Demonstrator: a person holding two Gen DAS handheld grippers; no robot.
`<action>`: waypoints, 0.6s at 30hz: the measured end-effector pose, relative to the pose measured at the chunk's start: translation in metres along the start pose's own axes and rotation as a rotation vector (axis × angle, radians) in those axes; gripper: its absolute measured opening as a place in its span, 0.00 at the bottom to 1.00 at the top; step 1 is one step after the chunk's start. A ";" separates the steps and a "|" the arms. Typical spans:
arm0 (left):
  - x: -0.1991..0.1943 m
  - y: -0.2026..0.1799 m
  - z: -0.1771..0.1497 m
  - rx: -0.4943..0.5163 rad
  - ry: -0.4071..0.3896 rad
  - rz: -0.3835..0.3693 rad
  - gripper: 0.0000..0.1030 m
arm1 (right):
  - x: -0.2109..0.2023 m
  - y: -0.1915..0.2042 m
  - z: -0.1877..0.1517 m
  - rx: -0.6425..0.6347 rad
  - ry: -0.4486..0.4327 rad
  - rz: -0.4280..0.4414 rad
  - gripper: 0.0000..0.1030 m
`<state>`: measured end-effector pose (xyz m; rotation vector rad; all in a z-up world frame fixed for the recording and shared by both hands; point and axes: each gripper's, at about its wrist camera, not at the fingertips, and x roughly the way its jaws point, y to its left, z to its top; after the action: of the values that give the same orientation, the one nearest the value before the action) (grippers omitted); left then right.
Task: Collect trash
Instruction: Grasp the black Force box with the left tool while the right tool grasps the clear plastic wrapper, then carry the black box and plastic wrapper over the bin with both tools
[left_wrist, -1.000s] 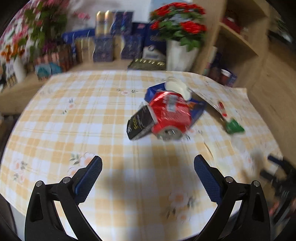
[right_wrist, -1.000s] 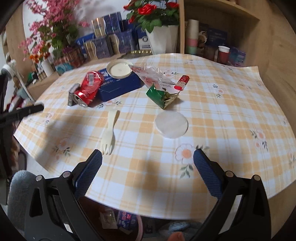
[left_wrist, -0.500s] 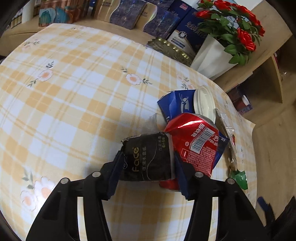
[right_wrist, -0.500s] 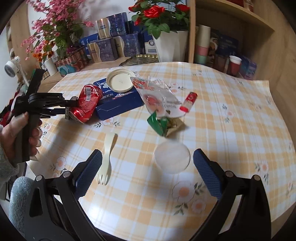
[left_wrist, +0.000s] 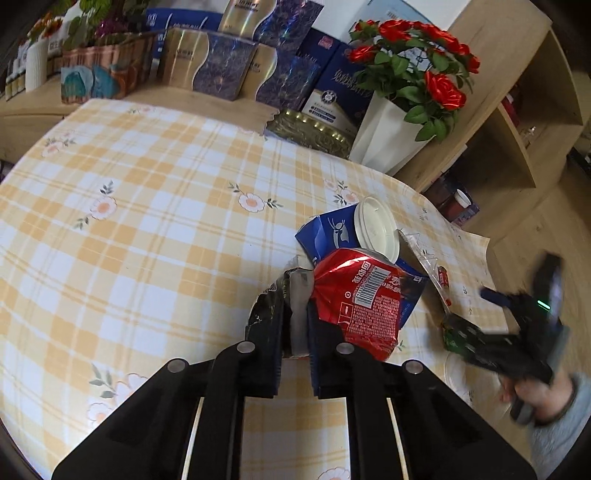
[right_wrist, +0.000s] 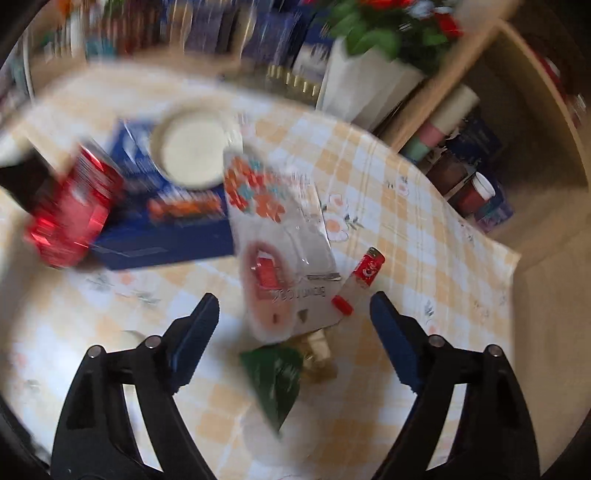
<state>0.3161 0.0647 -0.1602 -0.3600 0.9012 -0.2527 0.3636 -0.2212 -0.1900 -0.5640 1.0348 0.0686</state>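
My left gripper (left_wrist: 293, 354) is shut on a crumpled black wrapper (left_wrist: 275, 314) on the checked tablecloth. A crushed red can (left_wrist: 360, 299) lies against it on the right, beside a blue carton (left_wrist: 332, 232) with a white lid (left_wrist: 376, 230). My right gripper (right_wrist: 291, 332) is open and hovers over a clear plastic bag (right_wrist: 284, 251), a green wrapper (right_wrist: 275, 376) and a small red sachet (right_wrist: 364, 275). The red can (right_wrist: 70, 218), blue carton (right_wrist: 162, 229) and white lid (right_wrist: 194, 151) show blurred to its left.
A white vase of red roses (left_wrist: 391, 136) stands at the table's far edge, next to a gold tin (left_wrist: 310, 129) and gift boxes (left_wrist: 221, 70). Wooden shelves (left_wrist: 517, 122) with cups stand on the right. The right gripper and hand (left_wrist: 528, 354) show at the right edge.
My left gripper has closed on the black wrapper, squeezing it narrow. My right gripper has moved forward and down over the plastic bag and green wrapper; its view is blurred.
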 end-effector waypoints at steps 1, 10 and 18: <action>-0.002 0.000 0.000 0.002 -0.003 -0.001 0.11 | 0.008 0.004 0.007 -0.019 0.030 0.004 0.71; -0.026 0.001 -0.007 0.034 -0.020 -0.020 0.11 | 0.041 0.013 0.038 -0.031 0.147 -0.007 0.37; -0.040 -0.010 -0.012 0.078 -0.027 -0.062 0.11 | -0.019 -0.044 0.048 0.177 -0.099 0.048 0.11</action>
<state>0.2821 0.0671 -0.1344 -0.3184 0.8520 -0.3385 0.4056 -0.2319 -0.1384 -0.3710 0.9470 0.0462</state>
